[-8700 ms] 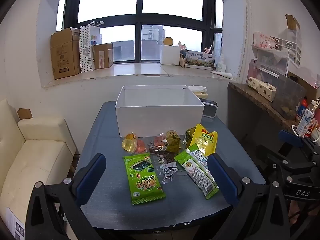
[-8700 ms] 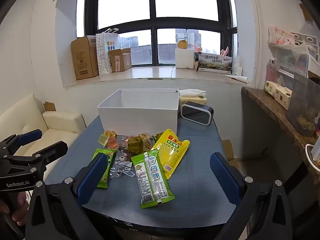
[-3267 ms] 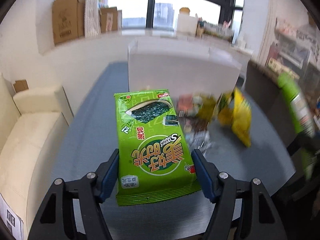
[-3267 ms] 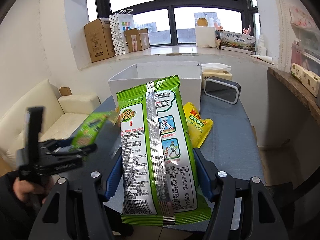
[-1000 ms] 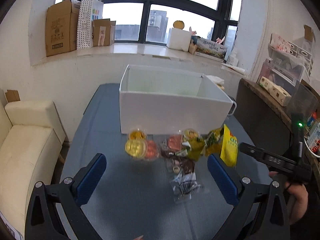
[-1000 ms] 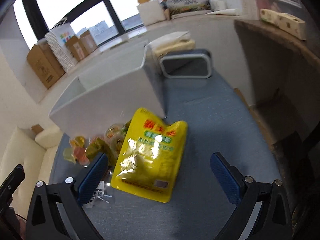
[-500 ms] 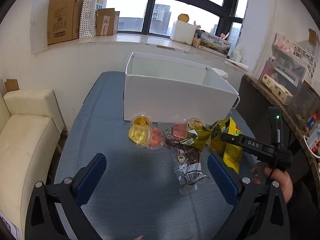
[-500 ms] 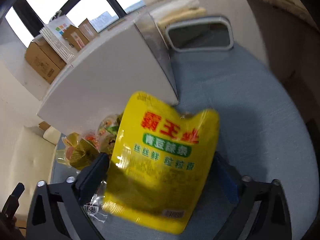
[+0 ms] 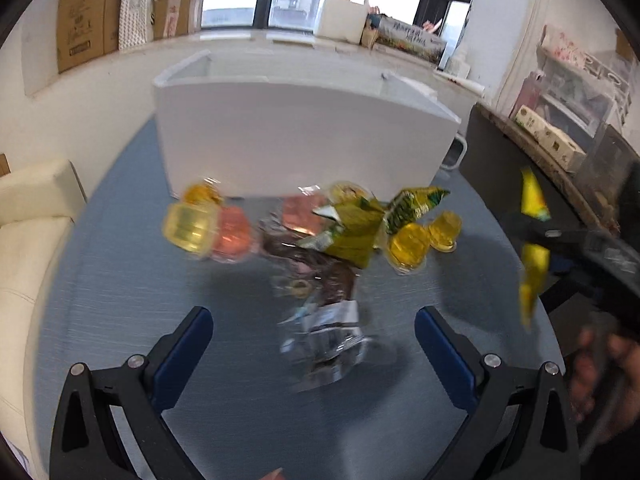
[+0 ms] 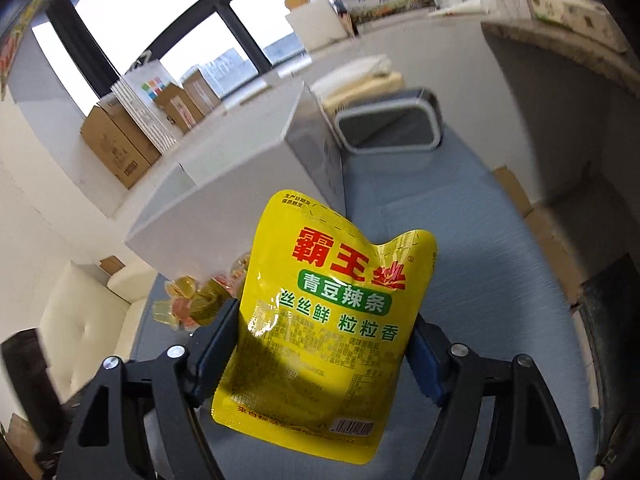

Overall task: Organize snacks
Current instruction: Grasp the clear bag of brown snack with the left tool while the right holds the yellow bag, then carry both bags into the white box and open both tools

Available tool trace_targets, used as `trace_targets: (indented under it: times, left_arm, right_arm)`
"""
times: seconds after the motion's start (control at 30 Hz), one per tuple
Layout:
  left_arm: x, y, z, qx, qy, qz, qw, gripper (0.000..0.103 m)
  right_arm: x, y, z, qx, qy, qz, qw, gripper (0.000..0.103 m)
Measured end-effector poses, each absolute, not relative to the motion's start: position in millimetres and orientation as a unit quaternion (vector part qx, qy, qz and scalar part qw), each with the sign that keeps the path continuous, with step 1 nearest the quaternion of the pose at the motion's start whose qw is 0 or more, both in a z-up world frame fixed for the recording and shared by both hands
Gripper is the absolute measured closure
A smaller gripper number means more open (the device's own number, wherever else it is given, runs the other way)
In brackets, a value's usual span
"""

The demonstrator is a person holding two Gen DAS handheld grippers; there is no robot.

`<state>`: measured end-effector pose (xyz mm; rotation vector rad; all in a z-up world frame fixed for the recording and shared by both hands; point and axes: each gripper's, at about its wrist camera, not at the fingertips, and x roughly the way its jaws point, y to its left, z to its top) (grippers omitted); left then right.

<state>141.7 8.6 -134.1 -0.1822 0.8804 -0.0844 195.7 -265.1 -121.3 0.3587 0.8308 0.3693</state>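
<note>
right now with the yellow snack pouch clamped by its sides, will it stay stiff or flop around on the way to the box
Probably somewhat floppy: the yellow snack pouch is thin film, and its top edge already curls and dips above the right gripper. It looks light, flat and barely filled. The glossy surface may slide between the pads, so it could slip on the way to the white box.

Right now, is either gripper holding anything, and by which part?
The right gripper is shut on the yellow snack pouch, gripping its lower side edges. The left gripper is open, holding nothing.

claw (image 9: 312, 336): black frame | blue pads (image 9: 182, 354) | silver screws
</note>
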Motion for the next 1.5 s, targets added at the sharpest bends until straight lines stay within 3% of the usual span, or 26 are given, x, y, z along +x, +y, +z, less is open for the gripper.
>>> trace_targets:
  times: [0.43,0.47,0.5,0.53,0.83,1.17,1.5]
  left_arm:
    - [210,-26,-174,-0.029,0.47,0.046,0.881,0.001]
    - [209,-25,-172,-0.028,0.468,0.046,0.882,0.009]
    - [208,-24,-169,-0.029,0.465,0.045,0.884,0.023]
    - [207,-21,-166,-0.027,0.464,0.045,0.884,0.026]
    - [173,7,-149,-0.09,0.464,-0.015,0.881,0.028]
    - [114,12,-105,-0.077,0.413,-0.053,0.906,0.028]
    - [138,11,-106,-0.118,0.43,-0.121,0.887,0.028]
  right_arm:
    - [183,-284,-111,0.175,0.382,0.193,0.887,0.022]
    - [183,-284,-111,0.177,0.382,0.194,0.886,0.022]
    - [183,-284,-111,0.178,0.381,0.194,0.886,0.022]
    - [183,-284,-111,0.179,0.381,0.195,0.886,0.022]
    - [181,-270,-111,0.172,0.381,0.214,0.883,0.022]
    - [175,-250,-96,0.151,0.371,0.227,0.888,0.022]
    - [176,-228,-85,0.128,0.365,0.243,0.89,0.022]
